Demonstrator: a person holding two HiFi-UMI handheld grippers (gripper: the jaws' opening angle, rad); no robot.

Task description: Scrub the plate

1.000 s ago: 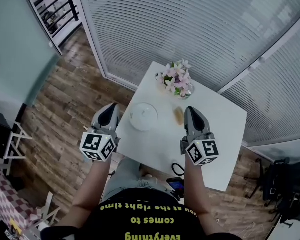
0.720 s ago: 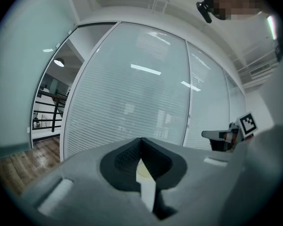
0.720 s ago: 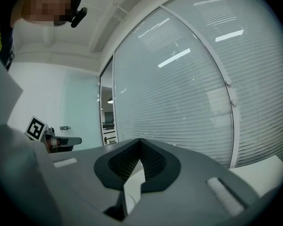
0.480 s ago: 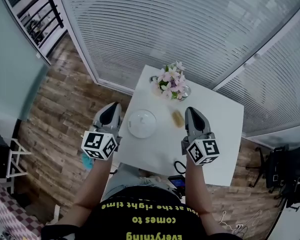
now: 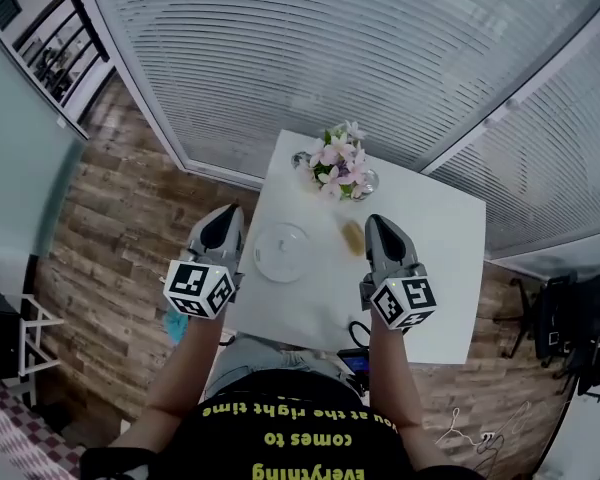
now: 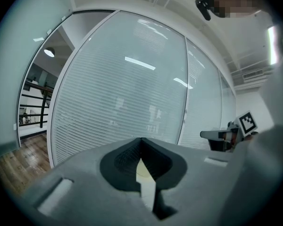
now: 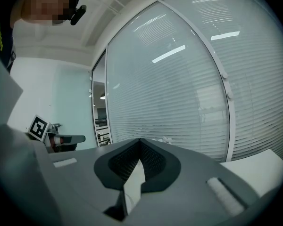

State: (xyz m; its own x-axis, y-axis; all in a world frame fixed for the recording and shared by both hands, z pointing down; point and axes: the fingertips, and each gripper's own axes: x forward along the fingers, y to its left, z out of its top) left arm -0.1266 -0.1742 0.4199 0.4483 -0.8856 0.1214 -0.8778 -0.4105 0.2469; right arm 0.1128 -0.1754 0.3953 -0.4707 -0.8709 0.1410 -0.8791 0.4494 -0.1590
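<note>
A clear round plate (image 5: 280, 251) lies on the small white table (image 5: 430, 238), with a tan sponge (image 5: 352, 235) to its right. My left gripper (image 5: 227, 216) hovers at the table's left edge, just left of the plate, jaws shut and empty. My right gripper (image 5: 373, 222) hangs just right of the sponge, also shut with nothing in it. In the left gripper view the jaws of the left gripper (image 6: 141, 139) meet at the tip, and so do those of the right gripper (image 7: 140, 140) in the right gripper view. Both point almost level at the blinds, so plate and sponge are hidden there.
A vase of pink flowers (image 5: 338, 166) stands at the table's far edge. A black cable (image 5: 356, 334) and a phone (image 5: 352, 364) lie at the near edge. A glass wall with blinds (image 5: 330, 48) runs behind the table. Dark gear (image 5: 570, 338) sits on the wooden floor at right.
The head view has swung, so the table and plate sit slightly lower and nearer the grippers. Both grippers have edged toward the table, jaws still shut.
</note>
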